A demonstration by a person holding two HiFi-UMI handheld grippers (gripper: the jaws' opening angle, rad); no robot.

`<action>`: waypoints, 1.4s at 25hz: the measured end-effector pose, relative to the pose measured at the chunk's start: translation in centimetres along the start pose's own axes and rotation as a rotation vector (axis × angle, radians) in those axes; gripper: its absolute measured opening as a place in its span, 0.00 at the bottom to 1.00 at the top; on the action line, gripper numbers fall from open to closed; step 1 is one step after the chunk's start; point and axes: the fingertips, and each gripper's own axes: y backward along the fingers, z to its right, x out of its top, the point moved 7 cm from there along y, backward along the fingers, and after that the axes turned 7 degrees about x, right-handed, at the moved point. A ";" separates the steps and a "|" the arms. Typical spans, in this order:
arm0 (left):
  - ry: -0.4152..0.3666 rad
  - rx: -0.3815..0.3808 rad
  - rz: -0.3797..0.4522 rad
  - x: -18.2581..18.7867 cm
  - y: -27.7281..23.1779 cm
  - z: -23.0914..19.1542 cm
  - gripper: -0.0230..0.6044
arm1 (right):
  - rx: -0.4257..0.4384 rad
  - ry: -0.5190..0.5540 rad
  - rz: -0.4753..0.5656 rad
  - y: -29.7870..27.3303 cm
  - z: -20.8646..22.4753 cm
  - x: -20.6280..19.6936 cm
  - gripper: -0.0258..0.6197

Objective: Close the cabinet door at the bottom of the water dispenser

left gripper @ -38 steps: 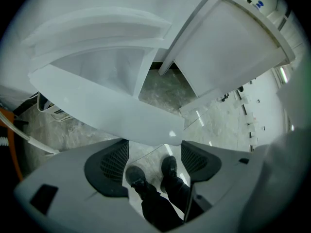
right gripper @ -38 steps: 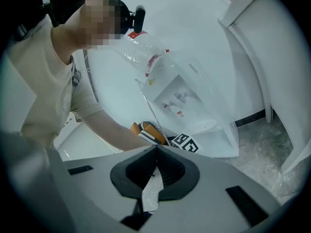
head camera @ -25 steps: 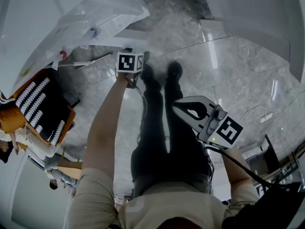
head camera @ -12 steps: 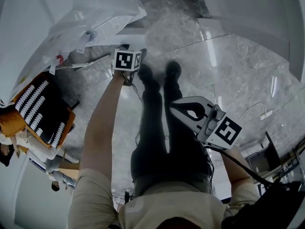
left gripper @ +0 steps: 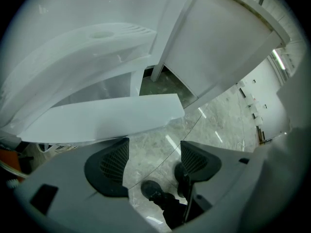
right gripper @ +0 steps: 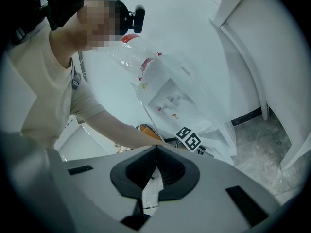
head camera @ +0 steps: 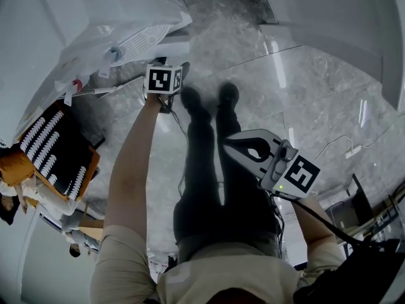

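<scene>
Left tool [left gripper: 154, 152] released, jaws apart with nothing between them, held low at the base of the plastic-wrapped water dispenser [head camera: 120, 24]. White cabinet door [left gripper: 107, 118] angles out from the dispenser, its edge just ahead of the left jaws; contact unclear. Right tool [right gripper: 155, 148] clenched empty, tips together, well apart from the dispenser.
</scene>
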 end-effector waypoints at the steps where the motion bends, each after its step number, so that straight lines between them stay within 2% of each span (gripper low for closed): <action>1: 0.003 -0.001 0.001 -0.1 0.0 0.0 0.53 | 0.003 -0.011 0.005 0.0 0.0 0.0 0.06; 14: 0.053 0.032 0.050 0.7 -1.2 -0.5 0.53 | 0.010 -0.029 -0.025 0.7 0.5 0.0 0.06; 19: 0.065 0.040 0.041 1.1 -1.8 -0.6 0.53 | -0.005 -0.031 -0.024 0.9 1.0 0.1 0.06; 23: 0.091 0.045 0.070 2.0 -1.7 -1.0 0.53 | 0.002 0.000 -0.046 0.5 1.2 0.4 0.06; 35: 0.134 0.066 0.123 3.2 -1.2 -2.6 0.53 | 0.006 -0.005 -0.063 -0.1 1.4 0.6 0.06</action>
